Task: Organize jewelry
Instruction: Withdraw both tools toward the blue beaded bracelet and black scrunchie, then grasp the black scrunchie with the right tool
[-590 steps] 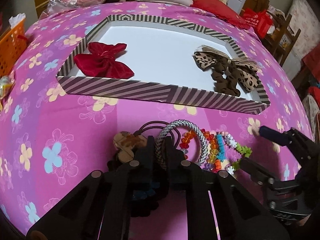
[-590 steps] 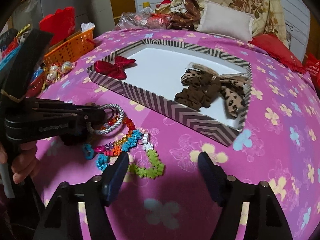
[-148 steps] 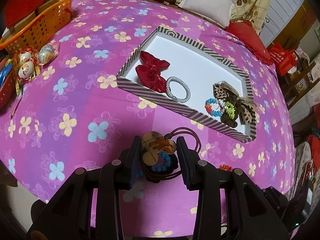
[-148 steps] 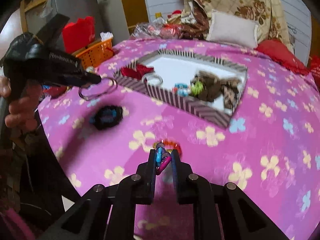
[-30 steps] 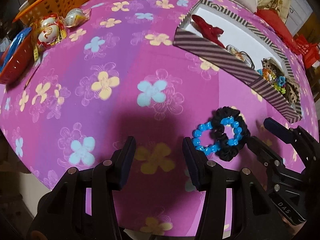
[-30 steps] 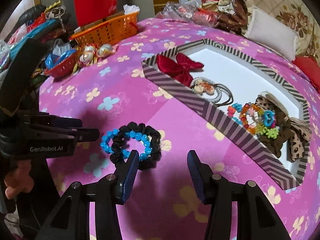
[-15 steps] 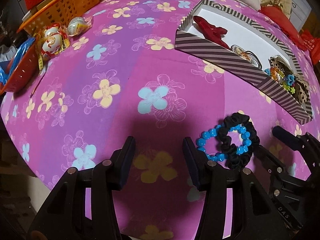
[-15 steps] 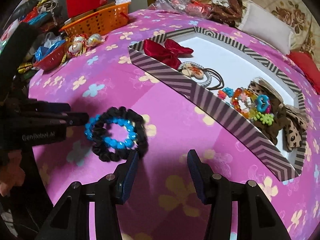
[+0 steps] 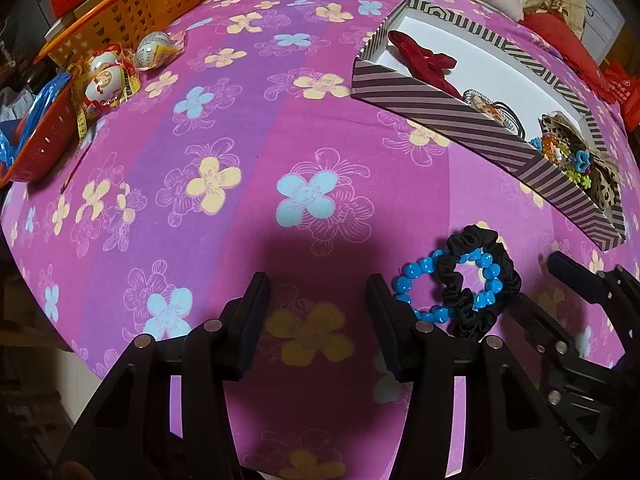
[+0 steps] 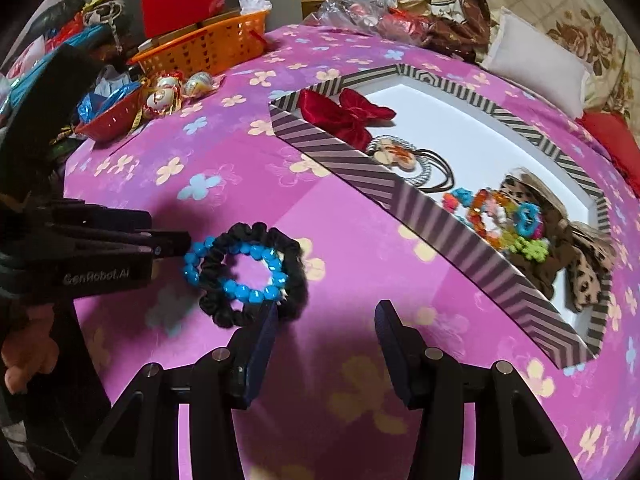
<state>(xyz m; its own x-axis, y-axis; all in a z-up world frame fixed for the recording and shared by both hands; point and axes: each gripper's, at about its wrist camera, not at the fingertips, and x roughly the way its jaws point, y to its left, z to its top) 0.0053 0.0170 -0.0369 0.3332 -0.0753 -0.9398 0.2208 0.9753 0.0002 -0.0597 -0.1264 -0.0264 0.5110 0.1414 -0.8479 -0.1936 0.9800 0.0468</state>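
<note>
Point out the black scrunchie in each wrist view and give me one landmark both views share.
Left wrist view: the black scrunchie lies lower right on the pink floral cloth, overlapping the blue bead bracelet, right of the left tongs.
Right wrist view: the scrunchie lies centre left, just above the right tongs.
Shared landmark: the striped tray, up and to the right of the scrunchie in both.

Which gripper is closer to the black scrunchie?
Right, narrowly. The right gripper has one finger tip overlapping the scrunchie's near edge. The left gripper hangs open beside it, its nearer finger next to the blue bracelet lying across the scrunchie.
</note>
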